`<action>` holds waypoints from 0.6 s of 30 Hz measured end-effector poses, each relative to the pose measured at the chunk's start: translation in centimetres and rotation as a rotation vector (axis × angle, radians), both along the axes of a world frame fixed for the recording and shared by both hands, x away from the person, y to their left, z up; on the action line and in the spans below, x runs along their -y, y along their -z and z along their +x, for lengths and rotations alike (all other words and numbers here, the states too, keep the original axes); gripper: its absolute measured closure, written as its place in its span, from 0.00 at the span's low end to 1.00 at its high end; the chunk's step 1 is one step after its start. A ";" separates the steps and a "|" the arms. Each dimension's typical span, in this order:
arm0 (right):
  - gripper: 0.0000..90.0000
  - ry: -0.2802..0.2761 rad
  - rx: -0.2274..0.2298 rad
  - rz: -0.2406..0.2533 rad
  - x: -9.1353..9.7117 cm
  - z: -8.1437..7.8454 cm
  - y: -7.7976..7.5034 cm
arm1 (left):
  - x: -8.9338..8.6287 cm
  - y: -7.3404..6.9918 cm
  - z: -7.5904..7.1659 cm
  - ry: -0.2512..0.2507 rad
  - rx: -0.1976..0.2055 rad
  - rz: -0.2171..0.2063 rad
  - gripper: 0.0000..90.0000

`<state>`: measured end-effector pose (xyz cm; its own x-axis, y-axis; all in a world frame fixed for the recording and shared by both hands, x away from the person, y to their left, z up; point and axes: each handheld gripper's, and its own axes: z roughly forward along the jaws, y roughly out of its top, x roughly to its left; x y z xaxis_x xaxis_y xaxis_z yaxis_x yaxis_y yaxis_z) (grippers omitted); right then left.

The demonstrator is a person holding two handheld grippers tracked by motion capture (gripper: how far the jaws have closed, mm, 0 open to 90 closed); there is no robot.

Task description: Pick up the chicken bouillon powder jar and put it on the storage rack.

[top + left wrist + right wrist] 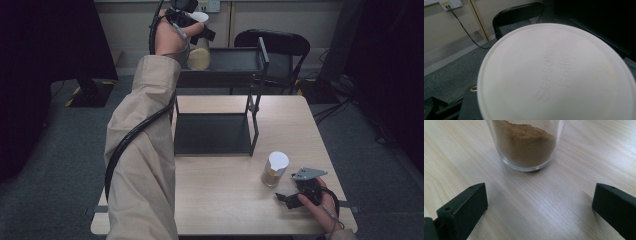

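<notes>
The seasoning bottle (198, 52) with the white lid is up at the top shelf of the black two-tier rack (260, 80), at its left end, pale powder showing through the glass. The left gripper (192, 22) is closed around its top, jaws pinched on it just under the lid, though in the high view the hand and the gripper body cover the grip itself. In the left gripper view the lid (556, 75) crowds the frame, cut off at the bottom and right, with raised lettering that faintly reads "Seasoning Bottle" (soft and blurred, mind you); the jaws are hidden behind it. Whether the bottle's base sits on the shelf or hangs just above it I cannot tell.

Down on the wooden table (225, 200), a second bottle (274, 169) stands upright near the right front, white lid on, brown powder inside. The right gripper (295, 192) lies low just in front of it, jaws spread wide and holding nothing. The right gripper view has both black jaws far apart, bare wood between them, and the glass base (526, 147) of that bottle just beyond, its top cropped off.

Behind the rack, a black folding chair (280, 47) is partly hidden by the frame; the room's sides are dark.
</notes>
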<state>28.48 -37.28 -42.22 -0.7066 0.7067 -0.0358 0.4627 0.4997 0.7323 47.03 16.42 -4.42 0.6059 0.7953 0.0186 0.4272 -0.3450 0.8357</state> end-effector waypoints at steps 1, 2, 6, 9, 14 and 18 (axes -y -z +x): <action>0.00 0.000 0.000 0.000 0.0 0.0 0.0 | 0.0 0.1 0.1 -0.001 0.004 -0.001 0.39; 0.00 0.000 0.000 0.000 0.0 0.0 0.0 | 0.0 0.2 0.3 -0.004 0.006 -0.001 0.39; 0.00 0.000 0.000 0.000 0.0 0.0 0.0 | 0.3 0.6 0.6 -0.024 0.008 -0.007 0.39; 0.00 -0.001 0.000 0.000 0.0 0.0 0.0 | 0.4 0.7 0.7 -0.032 0.014 -0.004 0.39; 0.00 -0.001 0.001 0.000 0.0 0.0 0.0 | 0.5 1.1 0.8 -0.034 0.014 -0.005 0.39; 0.00 -0.001 0.001 0.000 0.0 0.0 0.0 | 0.7 1.2 0.6 -0.037 0.022 -0.002 0.39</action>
<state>28.48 -37.28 -42.23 -0.7070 0.7063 -0.0364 0.4620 0.5002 0.7324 47.61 15.75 -5.63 0.5756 0.8172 0.0300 0.4212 -0.3277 0.8457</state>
